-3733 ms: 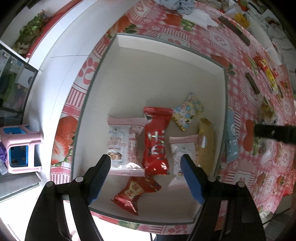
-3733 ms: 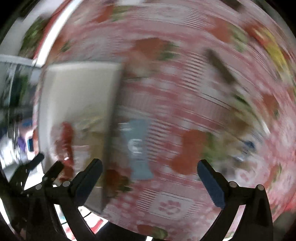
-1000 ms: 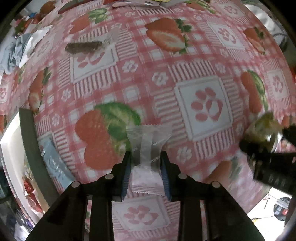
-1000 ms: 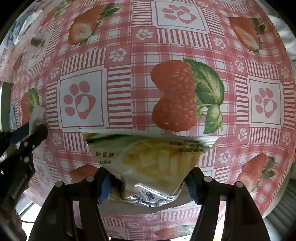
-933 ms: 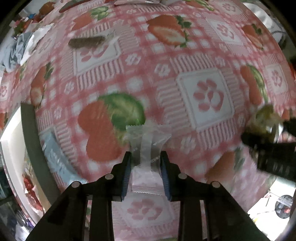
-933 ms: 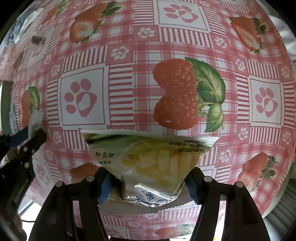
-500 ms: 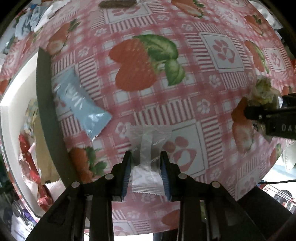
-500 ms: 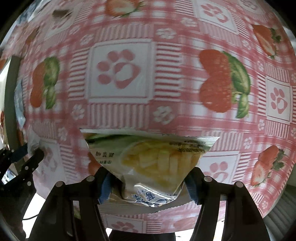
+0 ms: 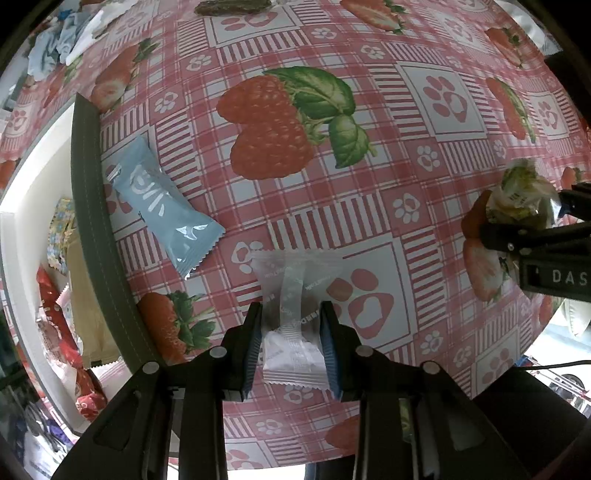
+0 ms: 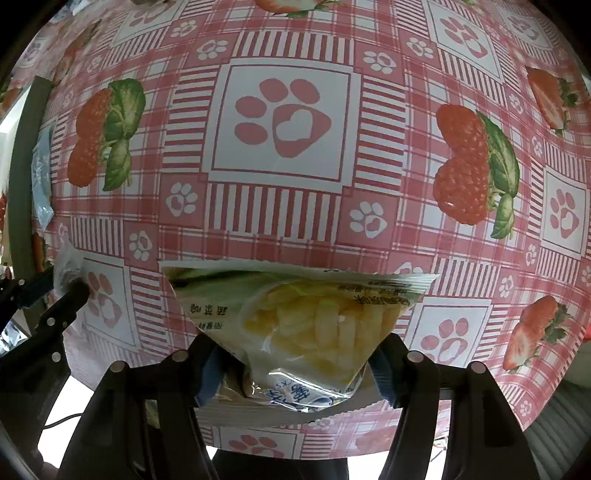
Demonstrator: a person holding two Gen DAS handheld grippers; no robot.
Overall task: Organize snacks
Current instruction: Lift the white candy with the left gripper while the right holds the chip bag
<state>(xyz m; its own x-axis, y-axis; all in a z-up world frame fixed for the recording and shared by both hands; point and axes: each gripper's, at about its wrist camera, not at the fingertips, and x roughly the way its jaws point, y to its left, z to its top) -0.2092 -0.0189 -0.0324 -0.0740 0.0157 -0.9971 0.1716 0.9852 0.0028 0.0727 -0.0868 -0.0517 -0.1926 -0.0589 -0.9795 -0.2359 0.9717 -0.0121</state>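
Note:
My left gripper [image 9: 291, 332] is shut on a small white snack packet [image 9: 295, 314] and holds it above the strawberry tablecloth. My right gripper [image 10: 295, 365] is shut on a green and yellow snack bag [image 10: 295, 317]; that bag also shows at the right in the left wrist view [image 9: 521, 195]. A white box with a dark rim [image 9: 92, 221] stands at the left and holds several snacks [image 9: 55, 314]. A light blue snack packet [image 9: 162, 206] lies on the cloth beside the box rim; it also shows in the right wrist view [image 10: 40, 177].
A brown snack bar [image 9: 232, 6] lies at the far edge of the table. Crumpled cloth and paper [image 9: 59, 37] lie at the far left. The table's near edge runs below both grippers.
Both grippers have carried their packets leftward over the table toward the box. The box and the blue packet have come further into the left wrist view.

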